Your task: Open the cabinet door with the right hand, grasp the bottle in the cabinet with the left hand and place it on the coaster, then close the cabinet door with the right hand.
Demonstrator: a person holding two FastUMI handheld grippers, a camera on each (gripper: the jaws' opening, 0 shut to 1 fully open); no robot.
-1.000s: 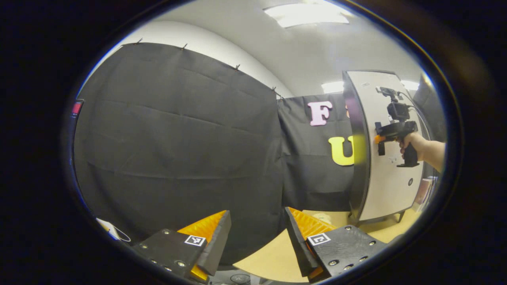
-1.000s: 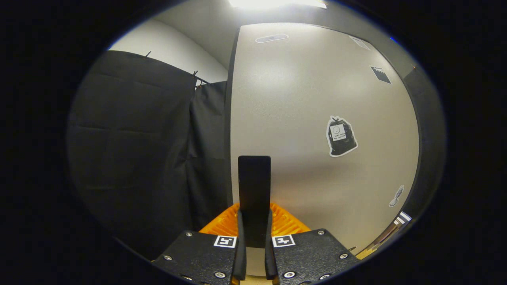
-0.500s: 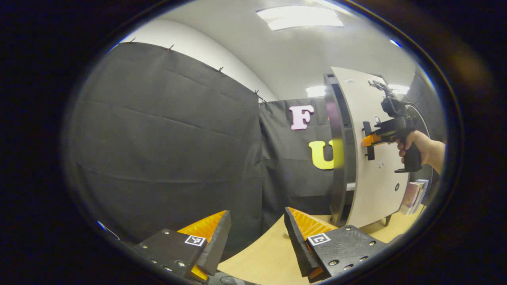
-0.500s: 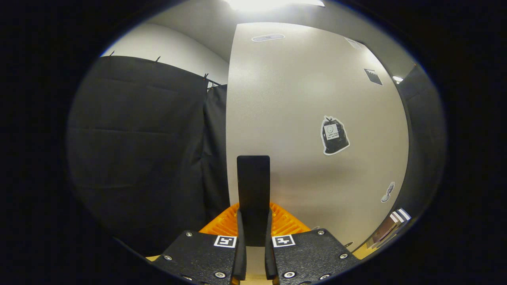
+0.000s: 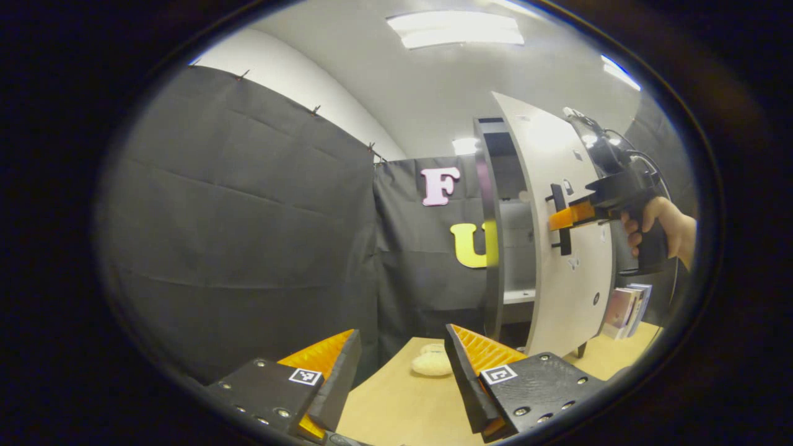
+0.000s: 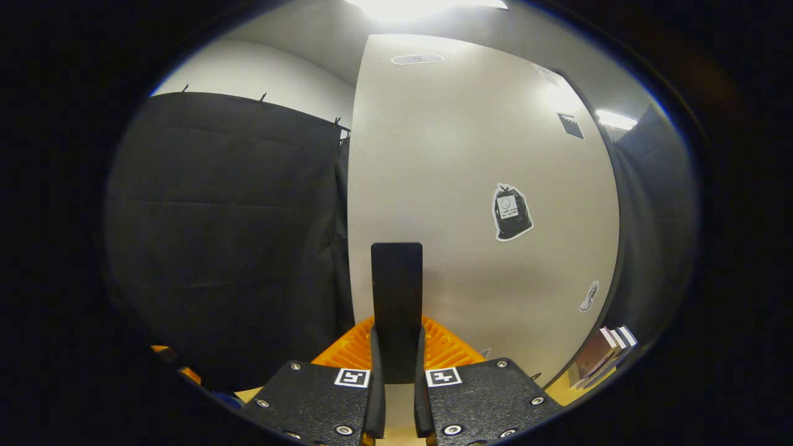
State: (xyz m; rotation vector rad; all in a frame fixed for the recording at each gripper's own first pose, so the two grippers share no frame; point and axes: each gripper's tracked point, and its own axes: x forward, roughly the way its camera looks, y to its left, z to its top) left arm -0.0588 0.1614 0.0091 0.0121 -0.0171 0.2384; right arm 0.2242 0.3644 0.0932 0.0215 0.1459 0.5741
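Note:
In the left gripper view the white cabinet door [image 5: 573, 272] stands part-way open, showing a pale shelf [image 5: 517, 296] inside. A hand [image 5: 660, 226] holds my right gripper [image 5: 567, 218] against the door's black handle [image 5: 560, 232]. The right gripper view shows that gripper [image 6: 396, 347] shut on the handle [image 6: 396, 279], with the door face [image 6: 458, 161] close ahead. A pale round coaster [image 5: 432, 364] lies on the wooden table [image 5: 396, 409] in front of the cabinet. My left gripper [image 5: 403, 334] hangs open above the table's near side, holding nothing.
Several books [image 5: 626, 303] lean upright right of the cabinet, also books [image 6: 604, 353] at the lower right. A black bag sticker [image 6: 511, 212] is on the door. Black cloth walls the left and back.
The door has swung further open with the right gripper on its handle, exposing the shelf. The left gripper's view has shifted, bringing the table and coaster in.

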